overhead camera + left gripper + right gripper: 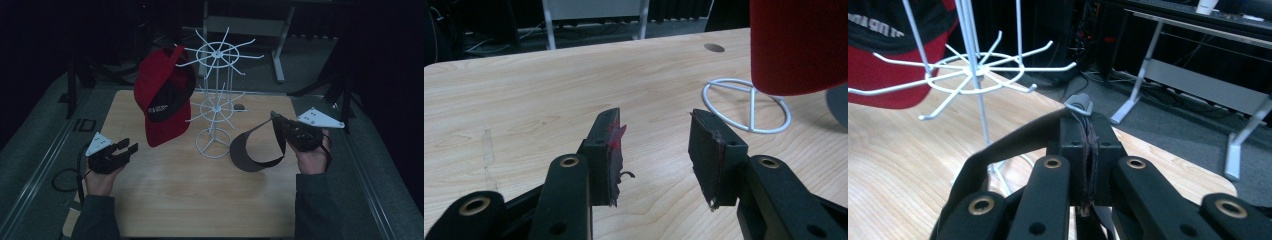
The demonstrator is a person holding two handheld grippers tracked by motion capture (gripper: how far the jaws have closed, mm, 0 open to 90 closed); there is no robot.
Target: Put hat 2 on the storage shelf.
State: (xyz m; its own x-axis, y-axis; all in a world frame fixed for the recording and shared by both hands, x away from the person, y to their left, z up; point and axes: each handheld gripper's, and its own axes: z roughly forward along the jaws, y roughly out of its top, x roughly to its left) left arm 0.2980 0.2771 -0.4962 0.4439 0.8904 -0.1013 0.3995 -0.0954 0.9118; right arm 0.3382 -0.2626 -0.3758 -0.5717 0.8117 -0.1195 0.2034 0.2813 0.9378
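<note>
A white wire rack (pixel 216 95) with spoke hooks stands mid-table, its ring base (pixel 747 105) on the wood. A red and black cap (pixel 163 95) hangs from an upper left spoke; its red brim (pixel 799 45) hangs above the base. My right gripper (pixel 280 124) is shut on the strap of a dark visor (pixel 252 150), held right of the rack; the strap (pixel 1087 150) is pinched between the jaws. My left gripper (pixel 127 147) stands open and empty at the table's left, low over the wood, its pads (pixel 609 150) wide apart.
The wooden table (pixel 200 200) has a small round hole (pixel 714 47) behind the rack. Grey metal table legs (pixel 1143 75) and dark floor lie beyond the far edge. Free wood lies in front of the rack.
</note>
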